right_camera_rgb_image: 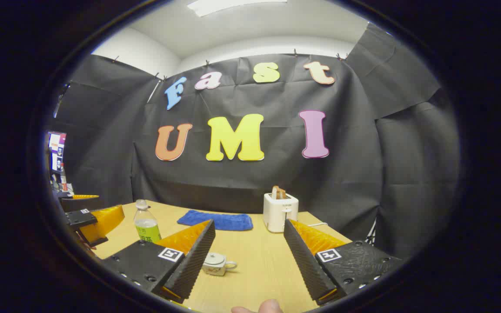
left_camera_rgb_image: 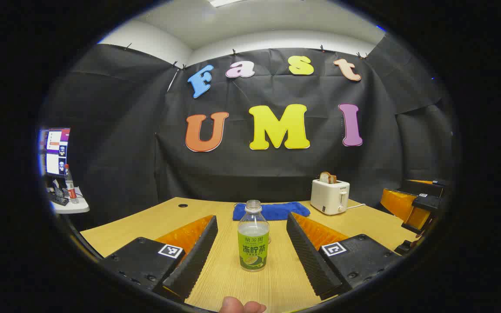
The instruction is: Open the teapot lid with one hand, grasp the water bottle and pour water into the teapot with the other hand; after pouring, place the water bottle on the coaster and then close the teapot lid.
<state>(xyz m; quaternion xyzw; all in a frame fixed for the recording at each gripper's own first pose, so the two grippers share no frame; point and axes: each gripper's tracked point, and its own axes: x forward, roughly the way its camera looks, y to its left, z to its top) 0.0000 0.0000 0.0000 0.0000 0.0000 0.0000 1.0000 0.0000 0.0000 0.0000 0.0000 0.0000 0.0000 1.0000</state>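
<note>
Wooden surface [left_camera_rgb_image: 276, 278] in a booth hung with black cloth; toaster [left_camera_rgb_image: 330, 196] with bread and a blue cloth [left_camera_rgb_image: 271, 211] sit toward the back.

Left gripper [left_camera_rgb_image: 252, 256]: released, jaws spread wide. Water bottle [left_camera_rgb_image: 253, 237] stands upright at lower centre of the left gripper view, between the two fingers but touching neither. No cap seen on its neck; liquid fills the lower part. It is also at lower left of the right gripper view, standing on the surface near the left gripper.

Right gripper [right_camera_rgb_image: 248, 261]: released, jaws apart, nothing held. Teapot [right_camera_rgb_image: 217, 264] sits at lower centre-left of the right gripper view, just beside the left-hand finger in frame, partly hidden by it. Its lid [right_camera_rgb_image: 215, 258] looks to be still on.

Coaster: not identified.

Progress, judged: nothing completed yet. Lid unopened, bottle ungrasped, no pour. Left gripper is lined up for the bottle and appears closest to a grasp; right gripper appears aimed toward the teapot but off-centre from the lid. Remaining: lift lid, grasp bottle, pour, set bottle on coaster, replace lid.
</note>
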